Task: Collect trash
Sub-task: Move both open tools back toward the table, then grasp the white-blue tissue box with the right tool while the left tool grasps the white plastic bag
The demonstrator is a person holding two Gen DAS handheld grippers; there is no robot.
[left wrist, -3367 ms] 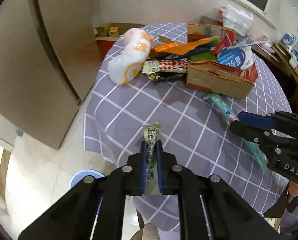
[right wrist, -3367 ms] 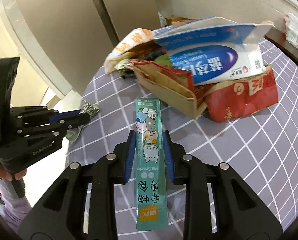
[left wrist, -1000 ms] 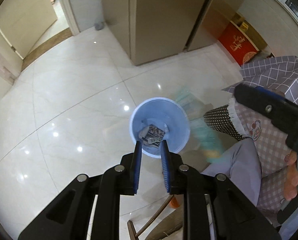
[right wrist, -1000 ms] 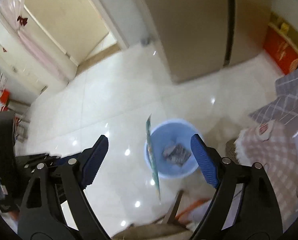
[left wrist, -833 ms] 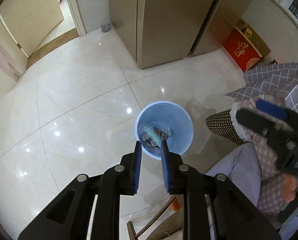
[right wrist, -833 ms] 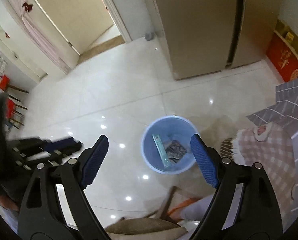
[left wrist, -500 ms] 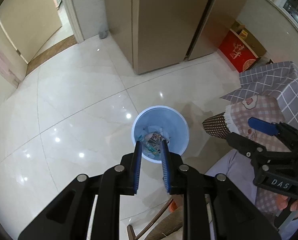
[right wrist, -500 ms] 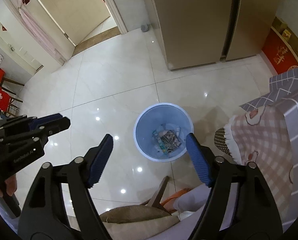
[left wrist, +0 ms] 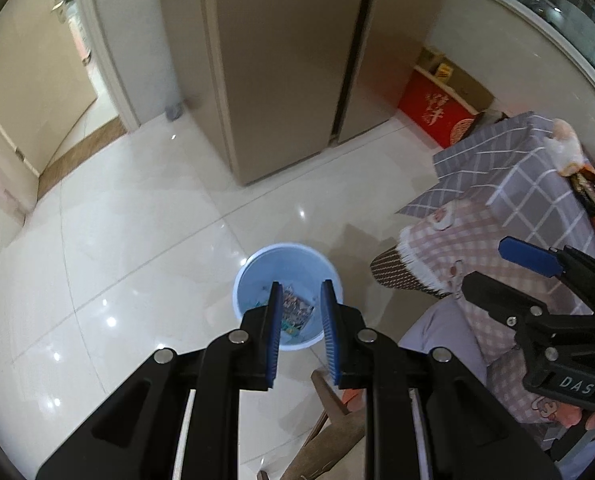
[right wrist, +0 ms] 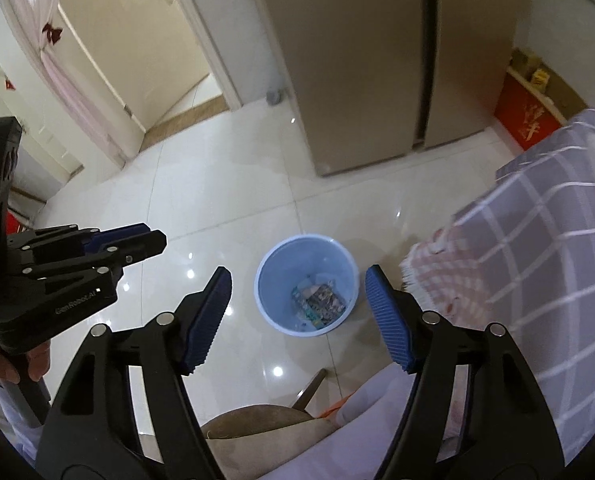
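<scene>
A light blue bin (left wrist: 246, 280) stands on the white tiled floor, also in the right wrist view (right wrist: 269, 280). Wrappers (left wrist: 295, 310) lie at its bottom, among them a teal packet (right wrist: 303, 306). My left gripper (left wrist: 300, 286) hangs above the bin with its jaws a narrow gap apart and nothing between them; the right wrist view shows it at the left (right wrist: 153, 240). My right gripper (right wrist: 297, 276) is high over the bin, jaws wide apart and empty, and appears at the right of the left wrist view (left wrist: 487, 264).
A table with a grey checked cloth (left wrist: 537, 184) stands right of the bin, a white bag (left wrist: 563, 146) on it. A pink checked chair cover (left wrist: 457, 232) and a person's leg (left wrist: 437, 328) lie between. A tall fridge (left wrist: 289, 60) and a red box (left wrist: 437, 112) stand behind.
The teal packet fell from my right gripper into the bin. Both grippers have risen, so the bin looks smaller. The right jaws have narrowed a little.
</scene>
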